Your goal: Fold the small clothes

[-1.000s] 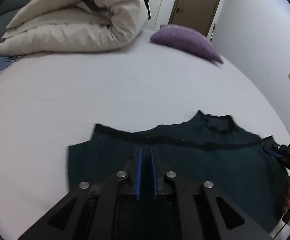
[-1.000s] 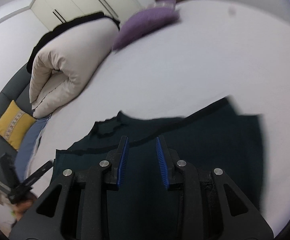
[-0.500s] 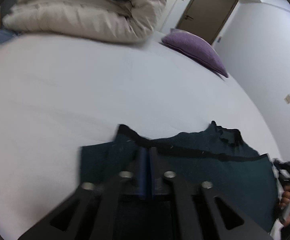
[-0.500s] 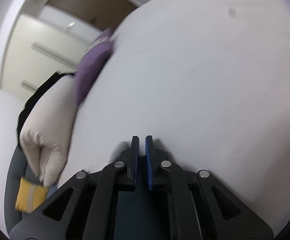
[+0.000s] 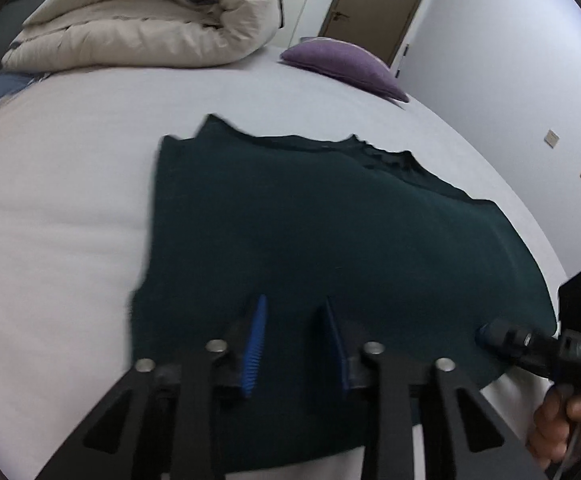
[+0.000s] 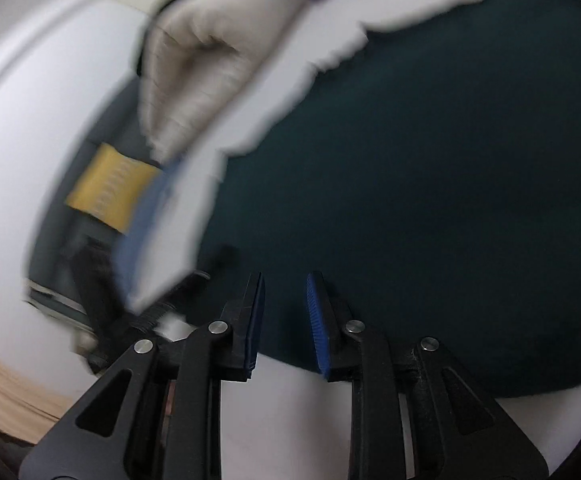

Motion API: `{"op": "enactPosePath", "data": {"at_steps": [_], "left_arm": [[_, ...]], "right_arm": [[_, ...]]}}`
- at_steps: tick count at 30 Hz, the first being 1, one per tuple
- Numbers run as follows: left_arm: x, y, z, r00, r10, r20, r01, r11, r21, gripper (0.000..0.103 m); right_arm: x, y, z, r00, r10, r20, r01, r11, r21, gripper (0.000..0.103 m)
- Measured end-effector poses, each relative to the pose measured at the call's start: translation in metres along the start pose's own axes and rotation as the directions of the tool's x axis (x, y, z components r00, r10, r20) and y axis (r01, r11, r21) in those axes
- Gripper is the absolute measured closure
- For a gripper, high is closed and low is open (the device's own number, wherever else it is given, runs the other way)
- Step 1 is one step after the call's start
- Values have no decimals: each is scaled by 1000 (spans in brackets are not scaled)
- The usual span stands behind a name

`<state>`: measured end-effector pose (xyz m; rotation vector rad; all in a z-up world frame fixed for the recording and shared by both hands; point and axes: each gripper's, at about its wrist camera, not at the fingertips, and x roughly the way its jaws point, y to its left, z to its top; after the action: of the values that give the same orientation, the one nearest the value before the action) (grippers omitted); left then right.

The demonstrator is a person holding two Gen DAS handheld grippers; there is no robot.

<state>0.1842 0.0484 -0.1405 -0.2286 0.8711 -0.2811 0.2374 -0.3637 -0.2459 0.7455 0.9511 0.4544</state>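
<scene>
A dark green garment (image 5: 330,232) lies flat on the white bed, folded over with black trim along its far edge. My left gripper (image 5: 294,308) is open, its blue pads just above the garment's near part, holding nothing. My right gripper (image 6: 286,284) is open too, over the garment's near edge (image 6: 410,200), empty. The right gripper also shows at the right of the left wrist view (image 5: 490,330), at the garment's right edge. The right wrist view is motion-blurred.
A rolled beige duvet (image 5: 150,28) and a purple cushion (image 5: 342,64) lie at the far side of the bed (image 5: 50,200). A yellow cushion (image 6: 110,188) sits on a grey sofa beyond the bed's edge. A door and wall stand behind.
Both grippers were shut on the garment half a second ago and have opened. The garment's near part has been carried over and laid down, covering more of the far part.
</scene>
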Motion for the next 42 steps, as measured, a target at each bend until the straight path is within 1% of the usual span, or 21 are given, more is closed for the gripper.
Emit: {"op": "enactPosePath", "data": {"at_steps": [1,4,6,8,9,10,12,14,16,17,19,20,21,23,25,27,29,32,34,40,42], "left_arm": [[-2,7,1,1000,-1,-5,1,1000,-6,75],[-11,29,-6,1000,-25,-13,25,998,-55,78],[-21,41,-10,1000,-22,-6,21,996,-88,78],[-36,48,-14,1000,-3,5,3,994,-109,78],[-42,49,-16,1000,9,9,-8,993,-115,76],[-49,47,-16,1000,15,21,-13,993,-114,73],[-67,36,-14,997,46,69,-40,996,-83,50],[-69,13,-6,995,61,83,-60,998,-23,47],[-63,-3,2,995,55,78,-56,998,12,45],[-57,-13,7,994,72,77,-75,997,35,44],[-38,-27,13,992,120,36,-122,989,84,43],[-22,-32,16,992,124,-5,-123,988,92,43],[-13,-33,17,991,130,-24,-127,988,93,43],[9,-33,17,982,169,-82,-160,981,107,44],[16,-32,17,980,178,-85,-168,979,114,43],[19,-33,16,980,182,-86,-170,977,127,42],[22,-31,17,980,177,-86,-165,978,126,41],[24,-32,15,980,182,-82,-169,976,136,40],[24,-33,15,979,187,-82,-175,975,139,40],[25,-36,13,978,197,-74,-184,971,153,39],[25,-36,13,977,200,-73,-187,970,155,39]], "right_arm": [[-11,-15,2,999,23,37,-25,998,58,93],[-62,-55,6,979,-44,200,10,986,167,93],[-98,-83,2,956,-86,281,12,967,255,93],[-134,-99,-6,921,-175,348,66,951,302,92],[-147,-103,-10,907,-203,368,82,944,319,89],[-159,-104,-14,895,-229,382,95,936,339,88],[-184,-98,-17,882,-238,407,95,935,341,84],[-183,-75,-17,888,-201,414,81,953,291,84],[-160,-40,-12,914,-144,380,66,975,211,81],[-138,-19,-4,932,-116,344,69,987,148,76],[-105,8,8,951,-73,300,50,995,86,70],[-86,17,13,961,-49,271,33,997,63,65],[-71,20,18,968,-40,247,27,998,56,61],[-39,16,27,977,-61,206,47,996,73,61],[-21,2,37,978,-106,179,87,990,107,61],[-25,-23,31,980,-58,193,32,990,137,65],[-41,-41,34,972,-46,230,10,988,155,65],[-69,-65,40,950,-111,292,56,980,193,63],[-93,-80,40,935,-122,333,46,973,227,63],[-160,-93,32,870,-236,432,125,955,269,62],[-178,-94,27,854,-262,450,141,948,284,57]]}}
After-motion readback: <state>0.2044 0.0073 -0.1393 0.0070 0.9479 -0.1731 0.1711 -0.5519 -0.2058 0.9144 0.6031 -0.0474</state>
